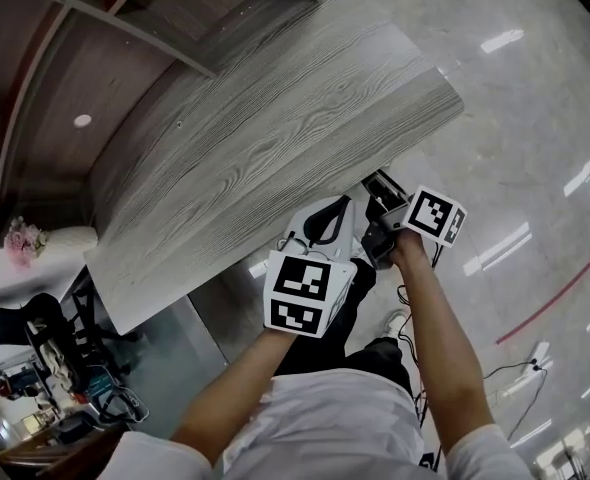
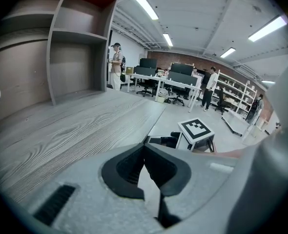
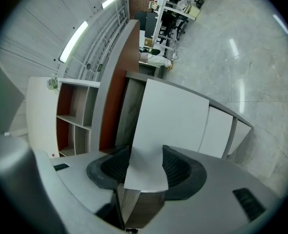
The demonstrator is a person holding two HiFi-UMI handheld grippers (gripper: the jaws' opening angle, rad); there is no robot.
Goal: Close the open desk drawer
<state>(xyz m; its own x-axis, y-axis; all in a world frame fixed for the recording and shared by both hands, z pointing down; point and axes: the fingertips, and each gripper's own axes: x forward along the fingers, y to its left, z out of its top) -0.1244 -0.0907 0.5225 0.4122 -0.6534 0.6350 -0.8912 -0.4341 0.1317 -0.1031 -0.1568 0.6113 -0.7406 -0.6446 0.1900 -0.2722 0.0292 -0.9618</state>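
In the right gripper view, the white drawer front [image 3: 171, 113] stands between the jaws of my right gripper [image 3: 145, 165]. Both black pads sit against its two faces, so the gripper is shut on it. In the head view this gripper [image 1: 378, 191] reaches under the near edge of the grey wood desk top [image 1: 275, 138], which hides the drawer. My left gripper [image 1: 333, 214] is beside it at the same edge. Seen in its own view, the left gripper [image 2: 144, 147] has its tips meeting with nothing between them, just above the desk top [image 2: 75, 126].
More white fronts [image 3: 218, 130] adjoin the held one. A shelf unit [image 2: 80, 48] rises at the desk's back. People [image 2: 115, 65] and office desks stand far off. A dark chair [image 1: 50, 338] is at the left, and cables [image 1: 515, 373] lie on the glossy floor.
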